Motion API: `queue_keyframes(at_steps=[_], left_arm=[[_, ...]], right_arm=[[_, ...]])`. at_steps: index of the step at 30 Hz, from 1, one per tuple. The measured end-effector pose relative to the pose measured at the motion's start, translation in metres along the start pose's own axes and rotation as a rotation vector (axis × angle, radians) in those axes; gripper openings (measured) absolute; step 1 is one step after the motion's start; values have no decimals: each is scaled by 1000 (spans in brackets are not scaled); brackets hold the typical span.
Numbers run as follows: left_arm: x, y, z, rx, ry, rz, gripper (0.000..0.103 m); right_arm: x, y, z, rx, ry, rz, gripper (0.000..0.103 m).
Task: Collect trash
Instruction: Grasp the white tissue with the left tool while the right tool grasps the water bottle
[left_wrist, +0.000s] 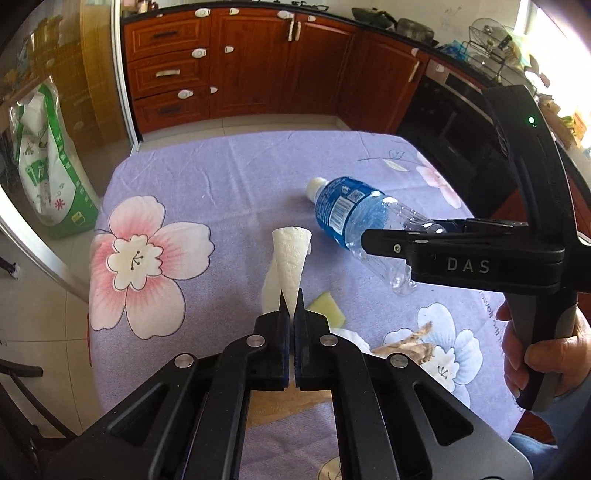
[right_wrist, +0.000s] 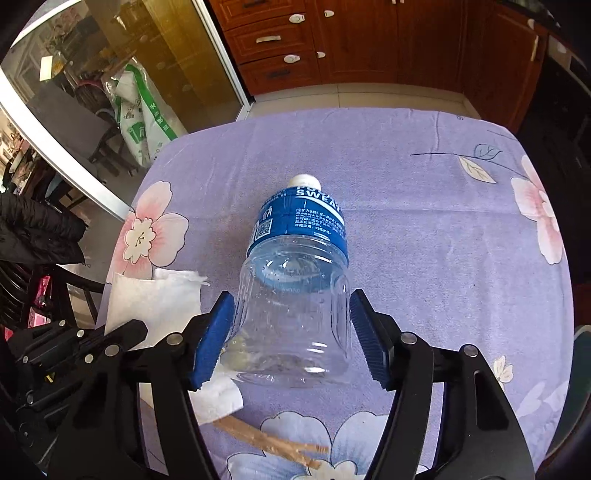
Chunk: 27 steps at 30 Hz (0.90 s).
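My left gripper (left_wrist: 291, 299) is shut on a white paper towel (left_wrist: 290, 254), which sticks up from its tips above the table; it also shows in the right wrist view (right_wrist: 155, 302). My right gripper (right_wrist: 291, 314) is closed around the clear base of an empty plastic bottle (right_wrist: 295, 266) with a blue label and white cap, both blue pads touching its sides. In the left wrist view the bottle (left_wrist: 354, 214) hangs tilted above the cloth, held by the right gripper (left_wrist: 384, 243).
A purple floral tablecloth (left_wrist: 207, 177) covers the table. A yellow-green sponge piece (left_wrist: 327, 308), brown crumpled paper (left_wrist: 406, 345) and more white tissue (right_wrist: 218, 398) lie near the front. Brown paper strips (right_wrist: 280, 439) lie there too. Wooden cabinets (left_wrist: 251, 66) stand behind.
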<state>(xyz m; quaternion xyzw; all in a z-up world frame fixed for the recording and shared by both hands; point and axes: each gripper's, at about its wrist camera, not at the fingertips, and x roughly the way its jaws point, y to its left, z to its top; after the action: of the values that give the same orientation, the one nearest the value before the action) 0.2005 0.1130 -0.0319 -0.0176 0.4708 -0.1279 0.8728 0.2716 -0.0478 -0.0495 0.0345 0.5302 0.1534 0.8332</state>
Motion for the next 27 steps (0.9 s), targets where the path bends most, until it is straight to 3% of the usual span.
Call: queue_keyframes(at_steps=[13, 23, 25, 27], left_arm=[[-47, -71, 1, 99, -66, -25, 2], [-60, -137, -6, 188, -73, -55, 2], [-58, -150, -11, 204, -65, -66, 2], [-55, -160, -15, 220, -56, -74, 2]], right_arm=[[-89, -40, -45, 34, -108, -8, 58], [-146, -88, -84, 98, -184, -25, 55], [-152, -98, -92, 111, -190, -20, 46], [-157, -108, -99, 126, -200, -23, 27]])
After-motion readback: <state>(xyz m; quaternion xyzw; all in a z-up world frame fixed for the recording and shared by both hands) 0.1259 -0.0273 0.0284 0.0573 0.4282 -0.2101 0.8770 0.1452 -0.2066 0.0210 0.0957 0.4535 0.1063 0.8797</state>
